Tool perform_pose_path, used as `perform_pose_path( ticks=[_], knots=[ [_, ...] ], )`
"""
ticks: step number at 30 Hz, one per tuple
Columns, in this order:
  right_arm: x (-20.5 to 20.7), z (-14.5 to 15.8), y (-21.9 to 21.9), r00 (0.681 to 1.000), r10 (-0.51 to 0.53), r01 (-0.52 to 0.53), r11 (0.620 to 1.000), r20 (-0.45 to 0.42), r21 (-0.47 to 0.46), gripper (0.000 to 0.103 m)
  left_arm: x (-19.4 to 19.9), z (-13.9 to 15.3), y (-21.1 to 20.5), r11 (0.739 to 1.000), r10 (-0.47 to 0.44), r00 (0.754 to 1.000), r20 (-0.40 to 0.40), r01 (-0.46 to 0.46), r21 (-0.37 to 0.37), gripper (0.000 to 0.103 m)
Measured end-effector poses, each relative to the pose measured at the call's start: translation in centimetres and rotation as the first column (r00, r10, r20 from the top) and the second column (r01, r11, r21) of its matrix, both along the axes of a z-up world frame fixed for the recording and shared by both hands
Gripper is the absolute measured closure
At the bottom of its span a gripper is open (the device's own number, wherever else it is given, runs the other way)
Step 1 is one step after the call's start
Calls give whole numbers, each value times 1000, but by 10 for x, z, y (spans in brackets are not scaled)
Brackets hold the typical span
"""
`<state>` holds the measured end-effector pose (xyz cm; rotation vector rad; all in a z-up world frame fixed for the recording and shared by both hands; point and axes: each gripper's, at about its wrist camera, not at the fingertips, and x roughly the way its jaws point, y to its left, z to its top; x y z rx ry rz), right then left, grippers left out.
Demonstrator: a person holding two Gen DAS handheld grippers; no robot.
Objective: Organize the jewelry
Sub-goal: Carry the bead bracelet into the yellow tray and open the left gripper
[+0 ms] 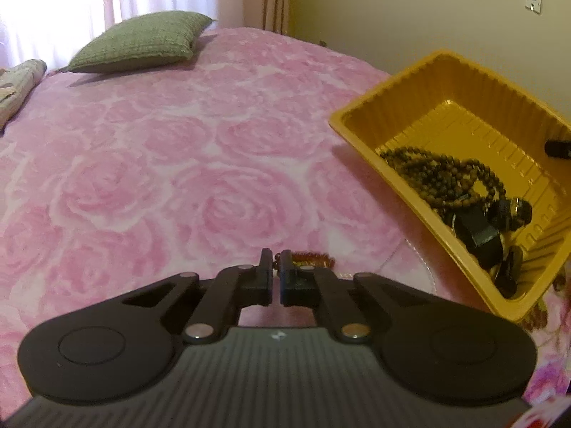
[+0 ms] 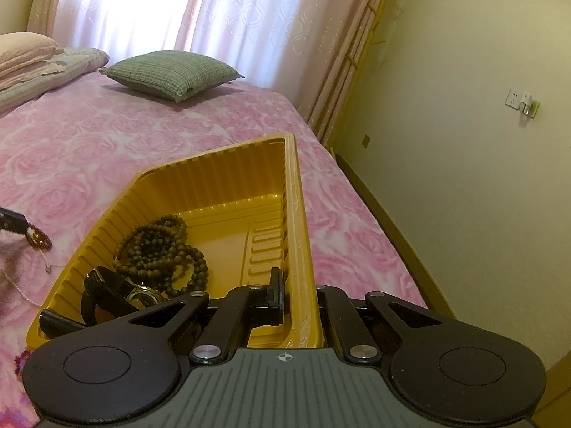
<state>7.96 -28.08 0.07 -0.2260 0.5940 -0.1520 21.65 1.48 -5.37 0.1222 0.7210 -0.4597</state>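
My left gripper (image 1: 275, 260) is shut on a reddish-brown bead bracelet (image 1: 314, 258) low over the pink bed; it also shows in the right wrist view (image 2: 37, 237). My right gripper (image 2: 298, 285) is shut on the near right wall of a yellow plastic tray (image 2: 298, 214), one finger inside, one outside. The tray (image 1: 360, 135) is tilted and holds a dark bead necklace (image 2: 160, 246), also in the left wrist view (image 1: 439, 174), and a black-strapped watch (image 2: 117, 292), also in the left wrist view (image 1: 478, 232).
A thin pale chain (image 2: 21, 285) lies on the pink rose bedspread (image 1: 160, 178) left of the tray. A green pillow (image 1: 142, 41) and folded bedding (image 2: 46, 64) lie at the far end. The bed edge and wall are right of the tray.
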Motion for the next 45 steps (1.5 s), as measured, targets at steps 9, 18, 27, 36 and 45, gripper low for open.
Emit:
perform_pose_path(
  ticks=[9, 18, 27, 36, 45],
  knots=[
    [-1, 2, 0, 1000, 2, -2, 1000, 2, 1, 100, 2, 36, 13, 1000, 11, 998, 54, -10, -23, 101],
    [-1, 3, 2, 1000, 4, -4, 1000, 2, -1, 100, 5, 72, 17, 997, 8, 995, 100, 0, -77, 101],
    [-3, 5, 2, 1000, 5, -5, 1000, 4, 0, 100, 1, 90, -4, 994, -58, 991, 117, 68, -88, 101],
    [-3, 5, 2, 1000, 5, -5, 1000, 5, 1, 100, -5, 98, -69, 972, -213, 969, 127, 223, -70, 103],
    [-2, 5, 1, 1000, 7, -7, 1000, 1, 5, 100, -1, 106, -96, 960, -255, 954, 157, 269, -77, 103]
  ],
)
